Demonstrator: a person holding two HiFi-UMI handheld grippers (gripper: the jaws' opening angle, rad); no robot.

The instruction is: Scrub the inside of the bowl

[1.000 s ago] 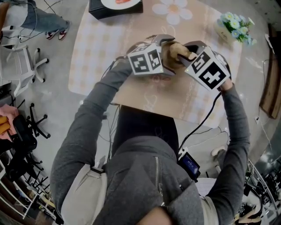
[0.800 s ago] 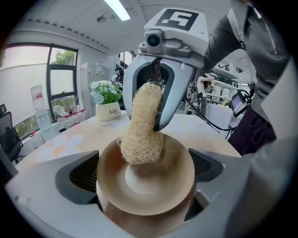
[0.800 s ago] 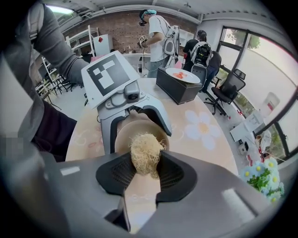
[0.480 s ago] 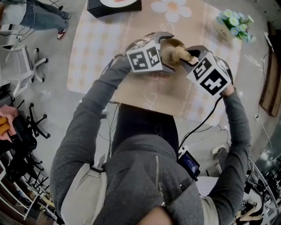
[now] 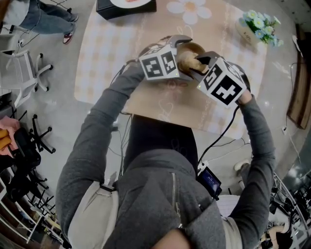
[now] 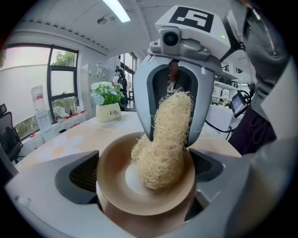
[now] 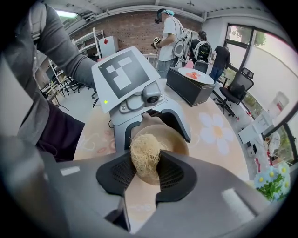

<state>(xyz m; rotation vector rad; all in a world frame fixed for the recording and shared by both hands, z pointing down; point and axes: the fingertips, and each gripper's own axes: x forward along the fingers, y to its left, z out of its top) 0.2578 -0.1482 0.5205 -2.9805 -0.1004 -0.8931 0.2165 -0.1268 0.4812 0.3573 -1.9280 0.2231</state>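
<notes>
Left gripper [image 6: 142, 172]: jaws closed on the bowl [image 6: 139, 204], one pad on each side of its rim. The bowl is tan with a paler centre and is tilted, its opening facing up toward both gripper cameras. It is held over the near part of the surface [image 5: 112, 48]; I cannot tell whether its base touches the surface.

Right gripper [image 7: 145, 172]: jaws clamped on a loofah [image 6: 165, 139], a straw-coloured fibrous pad. It comes at the bowl from the side opposite the left gripper. The free end of the loofah is inside the bowl, pressed on the inner wall just beside the pale centre. The rest runs up over the rim into the right jaws.

In the head view both marker cubes sit right beside the bowl, one on each side, with the person's grey sleeves behind them.

A flower pot [image 5: 257, 26] stands well right of the bowl, near the surface's far corner. A black box [image 5: 126, 7] carrying a plate [image 7: 195, 76] is well beyond the bowl, at the far edge. People [image 7: 170, 32] stand past that edge.
</notes>
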